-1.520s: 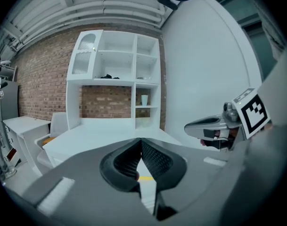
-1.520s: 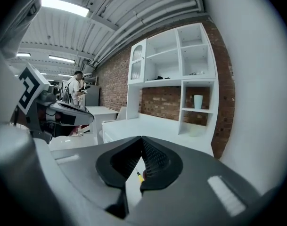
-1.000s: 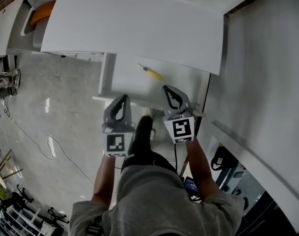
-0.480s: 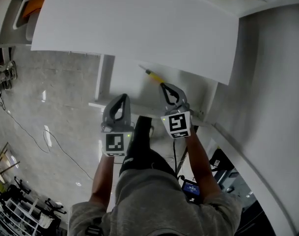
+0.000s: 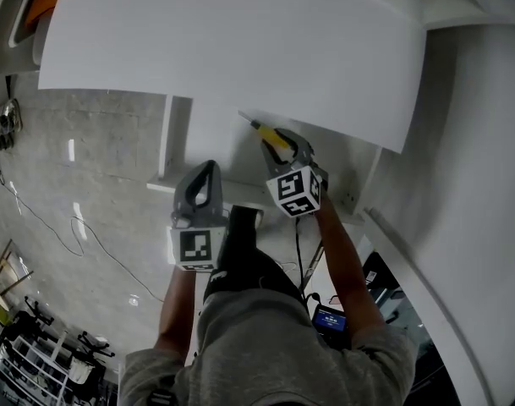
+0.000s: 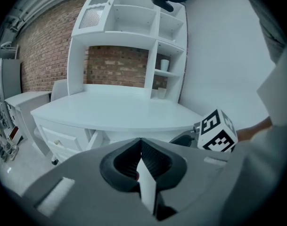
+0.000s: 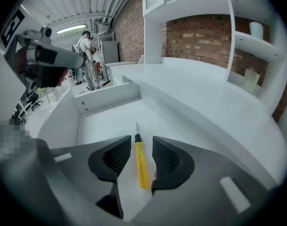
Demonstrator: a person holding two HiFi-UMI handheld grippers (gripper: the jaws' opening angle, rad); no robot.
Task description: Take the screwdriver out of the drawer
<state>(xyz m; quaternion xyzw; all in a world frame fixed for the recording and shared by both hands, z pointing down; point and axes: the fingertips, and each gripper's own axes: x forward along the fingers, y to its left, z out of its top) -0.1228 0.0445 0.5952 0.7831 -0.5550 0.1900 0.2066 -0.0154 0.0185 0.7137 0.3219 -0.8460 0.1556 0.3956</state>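
Note:
A screwdriver (image 7: 141, 163) with a yellow handle (image 5: 271, 135) and a thin metal tip lies flat on the floor of the open white drawer (image 7: 103, 120) under the desk. My right gripper (image 7: 141, 140) points down into the drawer and its jaws have just been opening. They now stand open on either side of the handle, and the pads are not pressing on it. In the head view the right gripper (image 5: 282, 142) covers part of the handle. My left gripper (image 5: 207, 167) hangs in front of the drawer's front edge. The left gripper (image 6: 140, 141) is shut and holds nothing.
The white desk top (image 5: 240, 41) overhangs the back of the drawer (image 5: 208, 138). A white hutch with shelves (image 6: 134, 32) stands on the desk against a brick wall. My own leg and shoe (image 5: 240, 239) are below the drawer. Cables (image 5: 88, 252) lie on the floor at the left. People stand far off (image 7: 89, 55).
The right gripper has dropped forward into the drawer over the screwdriver and its jaws have parted. The left gripper has sunk a little in front of the drawer.

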